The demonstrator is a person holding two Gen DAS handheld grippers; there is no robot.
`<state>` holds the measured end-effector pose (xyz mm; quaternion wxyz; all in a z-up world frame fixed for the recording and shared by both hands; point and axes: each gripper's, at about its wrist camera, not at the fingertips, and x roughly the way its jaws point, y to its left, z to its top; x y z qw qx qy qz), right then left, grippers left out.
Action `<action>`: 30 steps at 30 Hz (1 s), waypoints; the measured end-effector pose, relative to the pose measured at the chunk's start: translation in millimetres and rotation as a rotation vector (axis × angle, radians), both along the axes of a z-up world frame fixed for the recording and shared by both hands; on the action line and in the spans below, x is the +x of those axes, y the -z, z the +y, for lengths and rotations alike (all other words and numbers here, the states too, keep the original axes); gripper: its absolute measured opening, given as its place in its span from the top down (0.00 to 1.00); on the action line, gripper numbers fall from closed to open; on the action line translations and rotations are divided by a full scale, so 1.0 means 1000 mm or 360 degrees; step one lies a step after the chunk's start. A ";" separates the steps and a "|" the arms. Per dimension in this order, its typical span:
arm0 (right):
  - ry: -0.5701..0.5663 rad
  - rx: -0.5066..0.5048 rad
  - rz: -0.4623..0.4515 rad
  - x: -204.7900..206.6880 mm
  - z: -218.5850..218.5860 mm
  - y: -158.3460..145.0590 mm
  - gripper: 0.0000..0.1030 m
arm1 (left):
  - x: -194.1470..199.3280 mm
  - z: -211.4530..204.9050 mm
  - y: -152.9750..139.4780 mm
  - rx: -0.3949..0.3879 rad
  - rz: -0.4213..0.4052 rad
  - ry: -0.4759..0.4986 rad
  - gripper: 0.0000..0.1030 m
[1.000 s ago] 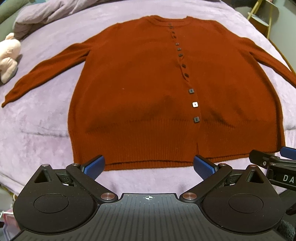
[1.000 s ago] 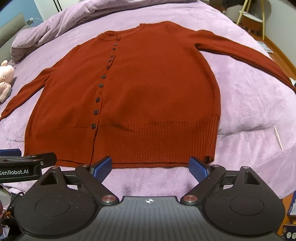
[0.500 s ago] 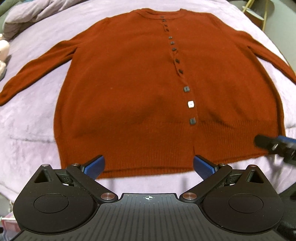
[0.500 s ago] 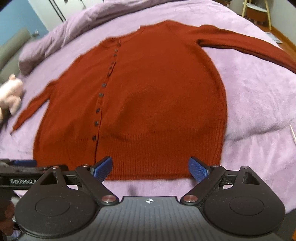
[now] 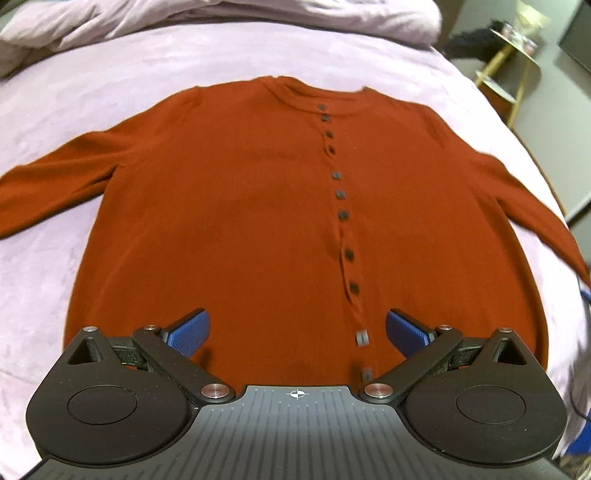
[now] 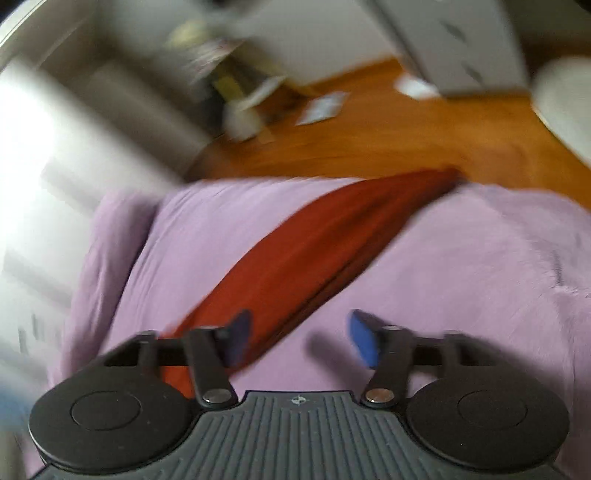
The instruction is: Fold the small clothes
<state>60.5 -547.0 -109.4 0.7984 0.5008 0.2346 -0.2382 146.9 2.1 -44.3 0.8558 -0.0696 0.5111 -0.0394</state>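
A rust-red buttoned cardigan lies flat, front up, on the lilac bedspread, both sleeves spread out. My left gripper is open and empty, low over the cardigan's hem, with the button row just inside its right finger. In the blurred right wrist view, the cardigan's right sleeve runs diagonally away toward the bed's edge. My right gripper is open and empty over the sleeve's near part, its left finger above the red cloth.
A crumpled lilac duvet lies at the bed's far end. A gold-legged side table stands at the back right. Past the bed's edge the right wrist view shows wooden floor with scattered papers and white furniture.
My left gripper moved forward over the cardigan's hem. My right gripper swung right, away from the cardigan's body, and now faces along the right sleeve toward the floor.
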 end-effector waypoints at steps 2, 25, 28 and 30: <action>0.0132 0.0143 -0.0045 -0.002 -0.022 0.017 0.73 | 0.008 0.002 0.006 -0.0015 0.0025 -0.0041 0.00; -0.1618 -0.0858 -0.0418 0.099 0.276 -0.069 0.87 | 0.073 0.041 0.011 -0.0509 -0.0042 -0.0040 0.14; -0.1667 -0.0786 -0.0236 0.101 0.304 -0.036 0.87 | 0.090 0.051 0.026 -0.0631 0.0029 -0.0088 0.19; -0.1595 -0.0697 -0.0149 0.097 0.299 -0.021 0.87 | 0.099 0.054 0.034 -0.0673 0.0053 -0.0095 0.20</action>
